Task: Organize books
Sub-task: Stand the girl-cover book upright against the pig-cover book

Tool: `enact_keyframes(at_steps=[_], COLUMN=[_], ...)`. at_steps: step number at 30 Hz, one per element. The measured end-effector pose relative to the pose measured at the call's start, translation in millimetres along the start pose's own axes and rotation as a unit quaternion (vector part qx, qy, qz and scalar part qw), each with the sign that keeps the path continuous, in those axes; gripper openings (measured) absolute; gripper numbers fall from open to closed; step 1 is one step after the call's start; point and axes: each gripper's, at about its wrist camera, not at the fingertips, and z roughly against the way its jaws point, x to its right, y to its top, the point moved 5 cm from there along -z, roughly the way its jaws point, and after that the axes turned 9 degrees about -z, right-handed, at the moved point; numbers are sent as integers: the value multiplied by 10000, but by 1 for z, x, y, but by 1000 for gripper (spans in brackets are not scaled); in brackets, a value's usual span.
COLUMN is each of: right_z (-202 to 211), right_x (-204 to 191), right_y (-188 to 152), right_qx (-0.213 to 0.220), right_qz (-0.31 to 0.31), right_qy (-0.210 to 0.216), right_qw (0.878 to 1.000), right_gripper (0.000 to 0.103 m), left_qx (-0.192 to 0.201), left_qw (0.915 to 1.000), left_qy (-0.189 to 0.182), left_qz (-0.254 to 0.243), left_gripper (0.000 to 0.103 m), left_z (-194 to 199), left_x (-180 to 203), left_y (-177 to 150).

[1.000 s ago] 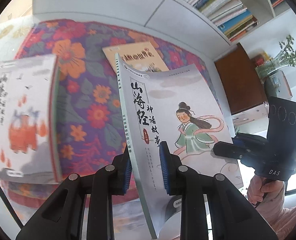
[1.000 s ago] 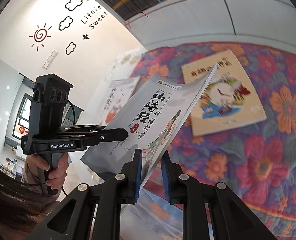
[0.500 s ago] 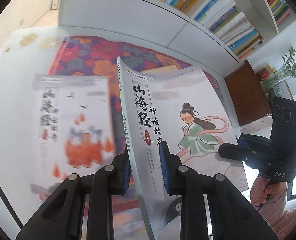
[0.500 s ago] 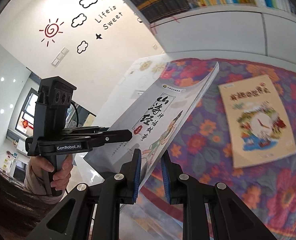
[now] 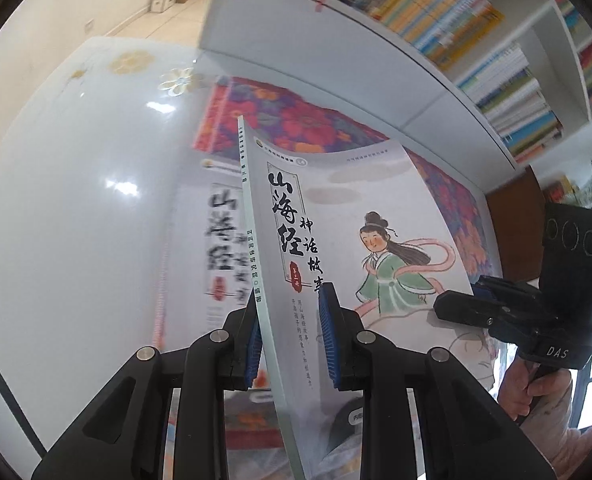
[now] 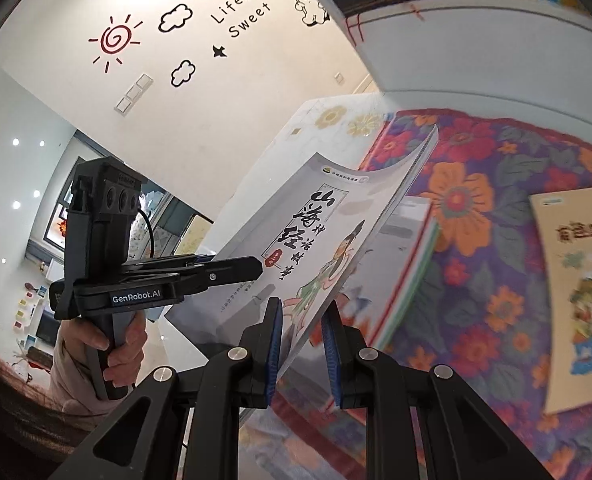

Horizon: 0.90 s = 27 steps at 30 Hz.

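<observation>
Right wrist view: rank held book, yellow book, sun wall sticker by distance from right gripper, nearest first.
1. Held book: between the right gripper fingers.
2. Yellow book: flat on the floral cloth, to the right.
3. Sun wall sticker: far wall, upper left.

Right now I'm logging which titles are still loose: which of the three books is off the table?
The white book with the green-robed girl, clamped by both tongs. The matching white book and the cream book lie flat.

A glossy white counter (image 5: pixel 76 208) carries a floral cloth (image 6: pixel 495 248); two books (image 5: pixel 220 248) (image 6: pixel 575 288) lie flat on the cloth.
</observation>
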Motion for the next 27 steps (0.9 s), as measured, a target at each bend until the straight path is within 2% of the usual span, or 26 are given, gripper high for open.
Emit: enact_keyframes(at_steps=[6,10,15,21,27], right_z=[-33,-46,-58,-74,-69], right_x=[10,23,37,45,51], right_y=[0,-9,-20,-32,-34], right_qx=[-206,-319,-441,-403,-248], right_qz=[-272,-490,-836,-1165,-1303], right_qy=[153,48,-28,38,30], right_qw=[9993,9983,9955,9924,9912], right_gripper=[19,19,19,19,19], left_qx=[-49,-125,-233,-331,-322], left_qw=[9997,9987,9980,9977,9976], left_qy=[38,-117,-71,52,194], left_qz=[233,485,579,587,587], left_gripper=[21,21,22,27,31], left_z=[-11,-21,-29,-30,-26], left_x=[-28,-40,-47,-49,-56], left_y=[-8,-17,-22,-22,-27])
